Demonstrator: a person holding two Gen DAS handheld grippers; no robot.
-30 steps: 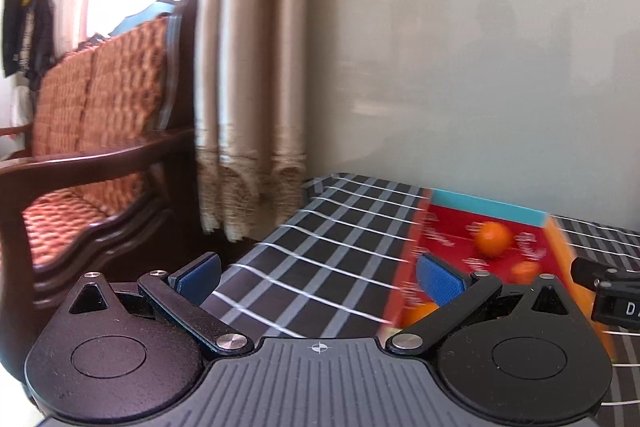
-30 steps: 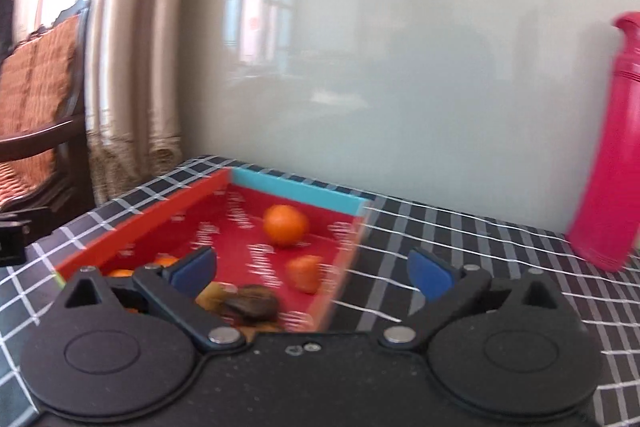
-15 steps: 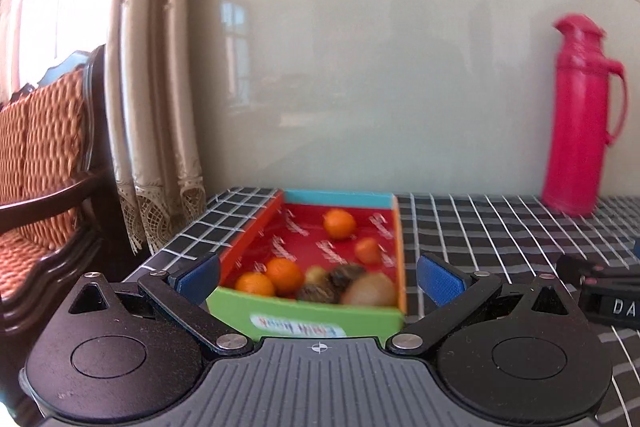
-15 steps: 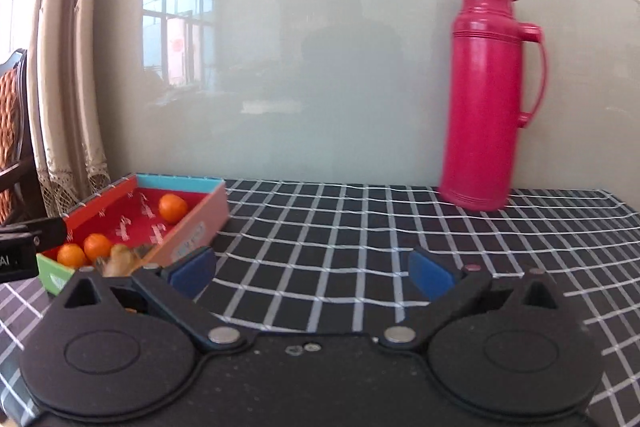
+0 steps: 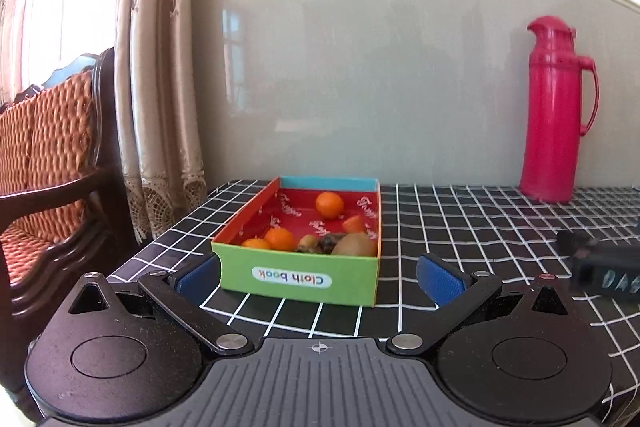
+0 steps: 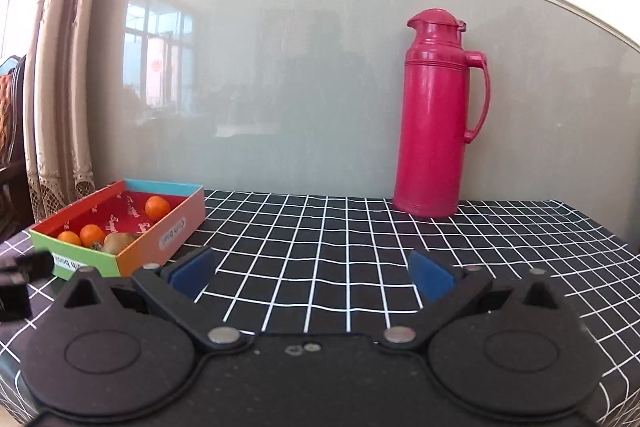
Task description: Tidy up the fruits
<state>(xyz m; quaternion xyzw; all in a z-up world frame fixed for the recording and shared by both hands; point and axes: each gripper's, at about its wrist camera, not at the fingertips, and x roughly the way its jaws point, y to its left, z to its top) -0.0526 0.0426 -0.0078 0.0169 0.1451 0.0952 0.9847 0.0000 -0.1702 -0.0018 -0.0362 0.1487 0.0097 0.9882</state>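
A shallow cardboard box [image 5: 298, 277] with a green front and red inside stands on the checked table, straight ahead in the left wrist view. It holds several oranges [image 5: 329, 205], a kiwi [image 5: 354, 243] and some darker fruit. My left gripper [image 5: 318, 273] is open and empty, just short of the box's front wall. The box also shows at the left of the right wrist view [image 6: 160, 233], with an orange [image 6: 157, 207] and a kiwi [image 6: 119, 241] in it. My right gripper [image 6: 312, 273] is open and empty above bare tablecloth, to the right of the box.
A tall pink thermos [image 5: 558, 107] stands at the back right against the wall; it shows in the right wrist view [image 6: 436, 115] too. A wooden chair with an orange cushion [image 5: 44, 155] and a curtain [image 5: 160, 87] lie left of the table edge.
Both grippers have swung to the right and drawn back from the box. The box, near and partly under the grippers a second ago, now stands farther ahead. The thermos has come into view.
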